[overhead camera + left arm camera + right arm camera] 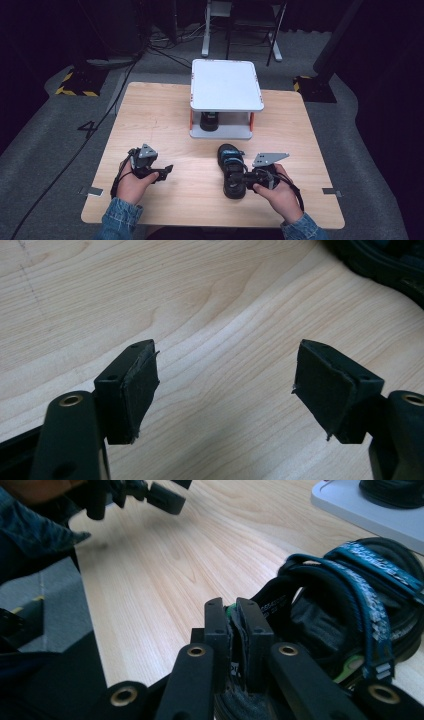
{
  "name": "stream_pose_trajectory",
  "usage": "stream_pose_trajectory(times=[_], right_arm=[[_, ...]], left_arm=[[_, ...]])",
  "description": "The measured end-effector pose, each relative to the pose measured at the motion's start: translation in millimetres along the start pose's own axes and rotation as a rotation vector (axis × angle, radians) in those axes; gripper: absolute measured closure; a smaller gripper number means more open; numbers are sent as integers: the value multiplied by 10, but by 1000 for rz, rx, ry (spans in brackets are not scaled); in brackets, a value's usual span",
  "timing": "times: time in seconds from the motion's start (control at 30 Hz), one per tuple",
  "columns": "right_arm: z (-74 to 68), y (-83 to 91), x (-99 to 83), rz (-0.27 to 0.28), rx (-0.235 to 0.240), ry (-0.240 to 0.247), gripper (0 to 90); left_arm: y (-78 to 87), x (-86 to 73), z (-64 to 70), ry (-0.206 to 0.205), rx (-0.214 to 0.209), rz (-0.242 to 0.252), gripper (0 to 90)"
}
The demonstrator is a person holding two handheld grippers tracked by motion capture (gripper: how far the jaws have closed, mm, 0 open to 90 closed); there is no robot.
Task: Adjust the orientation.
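The right gripper (232,625) is clamped on a thin edge at the heel of the black sandal (231,170) — jaws nearly together, a bit of green pinched between them. The sandal lies on the table (165,120), near the front edge, just ahead of the right hand. A second dark shoe (209,121) sits on the lower level of the white two-tier rack (226,85), so the step in hand is judged to be lifting this sandal to the rack. The grip is thin & off-centre: the lift should be kept slow, w/ the toe allowed to hang, and the left gripper (225,385) — spread wide, empty, over bare wood — could be brought in for support. Pale wood tabletop; grey carpet, cables, dark room beyond.
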State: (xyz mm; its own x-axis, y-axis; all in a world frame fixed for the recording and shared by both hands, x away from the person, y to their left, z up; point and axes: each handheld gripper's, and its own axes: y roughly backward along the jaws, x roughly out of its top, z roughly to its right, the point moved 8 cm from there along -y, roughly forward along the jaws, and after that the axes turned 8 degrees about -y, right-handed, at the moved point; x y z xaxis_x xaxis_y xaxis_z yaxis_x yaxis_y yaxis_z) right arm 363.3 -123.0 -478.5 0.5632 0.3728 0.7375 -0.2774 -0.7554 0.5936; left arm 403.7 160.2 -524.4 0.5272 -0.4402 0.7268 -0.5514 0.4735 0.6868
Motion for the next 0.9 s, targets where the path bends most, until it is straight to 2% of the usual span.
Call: stream_pose_trajectory(times=[0.13,0.2,0.23,0.27,0.33,0.37,0.43,0.5,0.57,0.63,0.7,0.77,0.9], right_arm=[[-1,42,-18,9,-32,14,818],[4,86,-11,33,-51,26,667],[4,86,-11,33,-51,26,667],[25,129,-4,53,-97,42,459],[53,129,-24,41,-128,50,298],[73,116,-43,30,-143,48,258],[101,78,-85,10,-167,36,231],[139,30,-138,-19,-194,13,237],[189,-4,-171,-26,-206,-14,246],[230,-33,-206,-34,-190,-73,252],[251,-60,-249,-52,-170,-96,266],[267,-77,-296,-84,-164,-103,387],[329,-6,-310,-90,-171,-117,672]], left_arm=[[-12,23,-5,-1,-2,2,261],[-26,39,-5,-3,-5,4,260],[-26,39,-5,-3,-5,4,260],[-40,61,4,-10,-9,8,260],[-46,65,17,-5,-13,5,260],[-62,71,24,-9,-18,3,260],[-73,73,23,-9,-17,2,260],[-80,73,20,-8,-14,3,259],[-79,70,12,-10,-15,-1,259],[-81,72,5,-6,-11,1,260],[-90,73,5,-7,-14,0,259],[-109,79,8,-9,-19,-2,259],[-152,89,37,-18,-27,-10,259]])
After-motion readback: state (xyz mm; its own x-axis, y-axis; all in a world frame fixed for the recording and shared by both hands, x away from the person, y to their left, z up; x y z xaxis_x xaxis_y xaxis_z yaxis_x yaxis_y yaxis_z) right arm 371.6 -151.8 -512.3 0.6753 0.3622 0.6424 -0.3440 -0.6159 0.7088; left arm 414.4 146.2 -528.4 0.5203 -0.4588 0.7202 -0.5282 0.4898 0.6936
